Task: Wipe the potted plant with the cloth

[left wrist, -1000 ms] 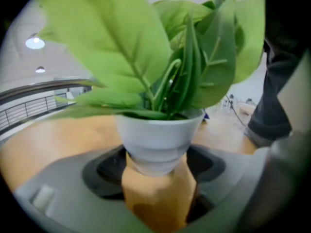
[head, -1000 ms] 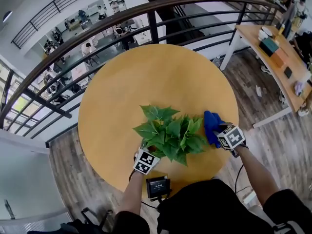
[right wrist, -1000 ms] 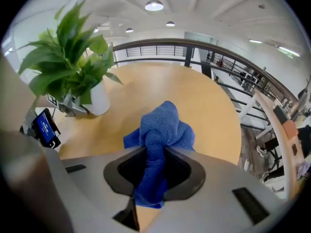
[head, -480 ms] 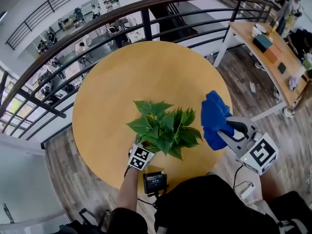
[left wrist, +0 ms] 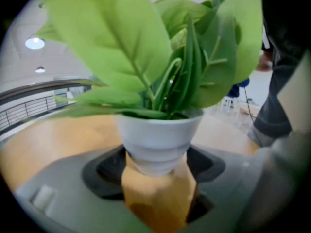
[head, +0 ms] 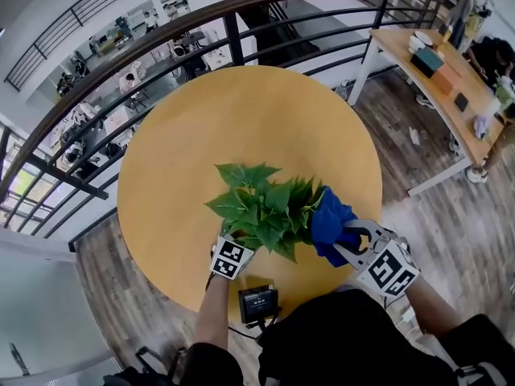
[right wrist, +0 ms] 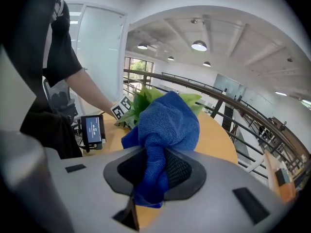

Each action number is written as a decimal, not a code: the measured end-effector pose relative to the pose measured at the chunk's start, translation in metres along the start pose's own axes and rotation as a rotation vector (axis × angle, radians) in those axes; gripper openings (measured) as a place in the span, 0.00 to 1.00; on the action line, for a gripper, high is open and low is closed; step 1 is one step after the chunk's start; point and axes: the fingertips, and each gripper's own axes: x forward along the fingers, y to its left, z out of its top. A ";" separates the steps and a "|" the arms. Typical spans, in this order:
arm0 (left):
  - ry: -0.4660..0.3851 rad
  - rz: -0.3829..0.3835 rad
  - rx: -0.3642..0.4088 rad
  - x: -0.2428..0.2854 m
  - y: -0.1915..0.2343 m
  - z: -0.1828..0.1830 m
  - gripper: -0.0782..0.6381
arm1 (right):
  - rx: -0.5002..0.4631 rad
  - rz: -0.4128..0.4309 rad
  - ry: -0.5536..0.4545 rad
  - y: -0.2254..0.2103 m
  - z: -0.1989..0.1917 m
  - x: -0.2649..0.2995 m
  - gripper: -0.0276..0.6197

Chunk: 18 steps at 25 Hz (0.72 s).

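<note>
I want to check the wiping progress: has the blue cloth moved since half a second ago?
Yes. The blue cloth in the right gripper has come left in the head view, toward the potted plant, which it now reaches.

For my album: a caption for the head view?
Left gripper holds the plant on a round table; right gripper holds a blue cloth at its leaves.
</note>
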 end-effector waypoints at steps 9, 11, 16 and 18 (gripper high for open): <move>0.009 -0.002 -0.006 0.003 -0.001 -0.008 0.64 | 0.121 -0.118 0.123 -0.022 -0.073 -0.002 0.20; 0.011 -0.001 -0.004 0.001 -0.001 -0.007 0.64 | 0.145 -0.185 0.093 -0.040 -0.068 -0.016 0.20; 0.014 -0.004 -0.004 0.001 -0.001 -0.008 0.64 | 0.050 -0.263 -0.145 -0.068 0.020 -0.065 0.20; 0.012 -0.005 -0.003 0.000 -0.001 -0.007 0.64 | -0.011 -0.234 -0.174 -0.057 0.049 -0.065 0.20</move>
